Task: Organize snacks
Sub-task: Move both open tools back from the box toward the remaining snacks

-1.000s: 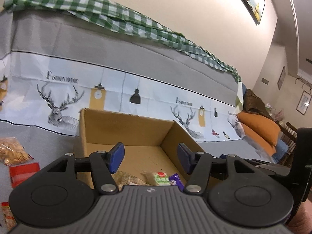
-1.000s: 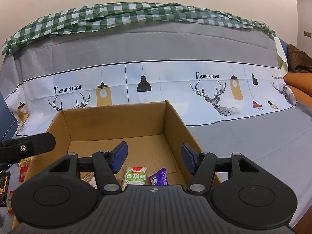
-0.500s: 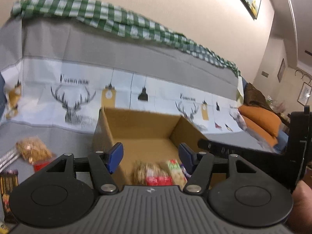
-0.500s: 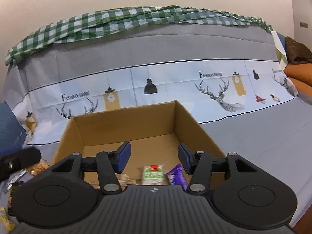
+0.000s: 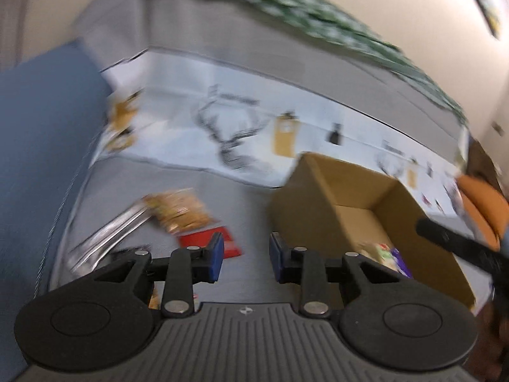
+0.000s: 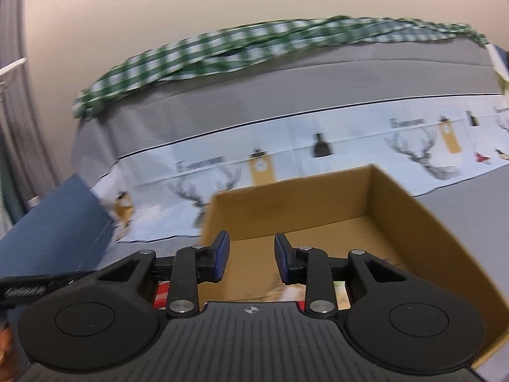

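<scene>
An open cardboard box [image 5: 356, 210] sits on the grey sofa seat and holds several snack packets [image 5: 386, 253]. It also shows in the right wrist view [image 6: 318, 200]. My left gripper [image 5: 245, 259] is open and empty, hovering over the seat left of the box. Beyond it lie a clear bag of golden snacks [image 5: 179, 211], a red packet [image 5: 206, 242] and a silvery wrapper [image 5: 108, 238]. My right gripper [image 6: 249, 258] is open and empty above the box's near left corner.
A blue cushion [image 5: 38, 165] stands at the left, also in the right wrist view [image 6: 60, 226]. The sofa back with the deer-print cover [image 6: 318, 146] and a green checked cloth [image 6: 254, 47] rises behind. An orange cushion [image 5: 483, 203] lies far right.
My left gripper has swung left, off the box and over the loose snacks on the seat. My right gripper has also shifted left, toward the box's left corner. Both stay open.
</scene>
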### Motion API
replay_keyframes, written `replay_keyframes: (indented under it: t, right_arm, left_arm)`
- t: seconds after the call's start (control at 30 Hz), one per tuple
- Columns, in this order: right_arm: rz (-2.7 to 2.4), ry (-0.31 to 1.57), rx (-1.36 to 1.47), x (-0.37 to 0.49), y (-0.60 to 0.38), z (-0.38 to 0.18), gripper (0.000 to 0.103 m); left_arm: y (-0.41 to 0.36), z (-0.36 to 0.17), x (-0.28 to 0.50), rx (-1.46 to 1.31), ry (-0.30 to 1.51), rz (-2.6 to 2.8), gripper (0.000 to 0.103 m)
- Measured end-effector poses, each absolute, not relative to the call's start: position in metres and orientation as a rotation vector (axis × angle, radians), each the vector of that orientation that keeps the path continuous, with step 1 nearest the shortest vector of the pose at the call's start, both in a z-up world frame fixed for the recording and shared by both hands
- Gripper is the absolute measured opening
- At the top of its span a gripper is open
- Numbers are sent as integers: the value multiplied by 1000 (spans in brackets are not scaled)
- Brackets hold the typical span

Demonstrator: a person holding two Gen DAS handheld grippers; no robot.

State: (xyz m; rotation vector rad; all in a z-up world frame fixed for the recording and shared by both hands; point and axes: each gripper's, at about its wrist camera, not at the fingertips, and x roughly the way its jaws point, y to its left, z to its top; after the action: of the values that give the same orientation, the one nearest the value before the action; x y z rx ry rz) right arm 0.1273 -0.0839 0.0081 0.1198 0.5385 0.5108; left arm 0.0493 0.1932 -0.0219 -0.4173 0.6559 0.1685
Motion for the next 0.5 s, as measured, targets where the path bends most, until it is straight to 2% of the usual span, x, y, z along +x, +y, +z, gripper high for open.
replay_keyframes:
  t: [0.13, 0.33, 0.5]
  right_arm:
    - [601, 532, 64, 112, -50, 6, 32]
    - [706, 557, 38, 93, -8, -5, 24]
    - [798, 573, -19, 77, 22, -14, 24]
  left_arm:
    - [219, -29, 50, -513, 706, 201, 34]
    - [234, -36, 46, -568, 735, 201, 34]
    - [240, -39, 45, -582, 739, 229, 34]
